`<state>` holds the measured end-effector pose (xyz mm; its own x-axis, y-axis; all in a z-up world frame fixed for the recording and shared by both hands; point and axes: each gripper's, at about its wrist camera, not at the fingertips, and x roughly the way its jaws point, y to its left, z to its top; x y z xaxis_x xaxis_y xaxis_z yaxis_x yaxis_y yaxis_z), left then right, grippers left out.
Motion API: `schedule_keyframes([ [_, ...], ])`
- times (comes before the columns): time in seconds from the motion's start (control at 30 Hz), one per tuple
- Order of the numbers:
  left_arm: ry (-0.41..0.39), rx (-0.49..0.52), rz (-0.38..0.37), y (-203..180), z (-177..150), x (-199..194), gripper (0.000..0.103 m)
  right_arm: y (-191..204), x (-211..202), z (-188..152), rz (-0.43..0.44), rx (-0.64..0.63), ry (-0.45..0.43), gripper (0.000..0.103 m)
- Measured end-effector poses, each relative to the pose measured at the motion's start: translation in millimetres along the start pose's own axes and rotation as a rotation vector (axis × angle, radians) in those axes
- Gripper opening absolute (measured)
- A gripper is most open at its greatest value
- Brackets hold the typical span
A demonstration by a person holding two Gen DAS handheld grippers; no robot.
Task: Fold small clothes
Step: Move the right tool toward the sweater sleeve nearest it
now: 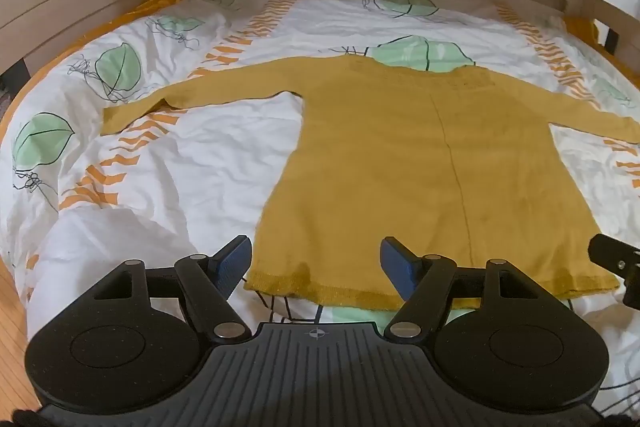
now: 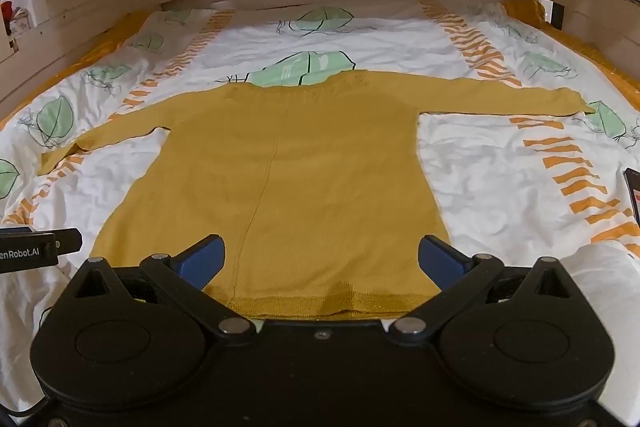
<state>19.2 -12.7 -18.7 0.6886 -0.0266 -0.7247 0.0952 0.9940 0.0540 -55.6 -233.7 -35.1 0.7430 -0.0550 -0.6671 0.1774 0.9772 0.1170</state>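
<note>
Faintly, "enRobot.AI" marks the left tool (image 2: 28, 251) beside the sweater (image 2: 280, 187).

Both grippers sit low in their own frames, pointing forward and level. The left gripper (image 1: 316, 269) has its blue pads (image 1: 232, 267) spread wide, nothing between them. Same deal for the right gripper (image 2: 320, 263): pads (image 2: 200, 261) wide apart, gripping nothing. Each one pokes into the other's view, the right at the left view's right edge, the left at the right view's left edge.
</note>
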Motion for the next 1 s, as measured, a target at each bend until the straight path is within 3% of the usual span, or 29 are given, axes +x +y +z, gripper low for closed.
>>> schedule_keyframes([
  [0.67, 0.042, 0.005, -0.009, -6.5, 8.7, 23.6, 0.07, -8.2, 26.3, 2.2, 0.007, 0.014, 0.078, 0.102],
  [1.0, 0.049, 0.021, -0.02, -13.0, 27.2, 50.1, 0.07, -17.4, 59.6, 17.3, 0.021, 0.033, 0.184, 0.102],
])
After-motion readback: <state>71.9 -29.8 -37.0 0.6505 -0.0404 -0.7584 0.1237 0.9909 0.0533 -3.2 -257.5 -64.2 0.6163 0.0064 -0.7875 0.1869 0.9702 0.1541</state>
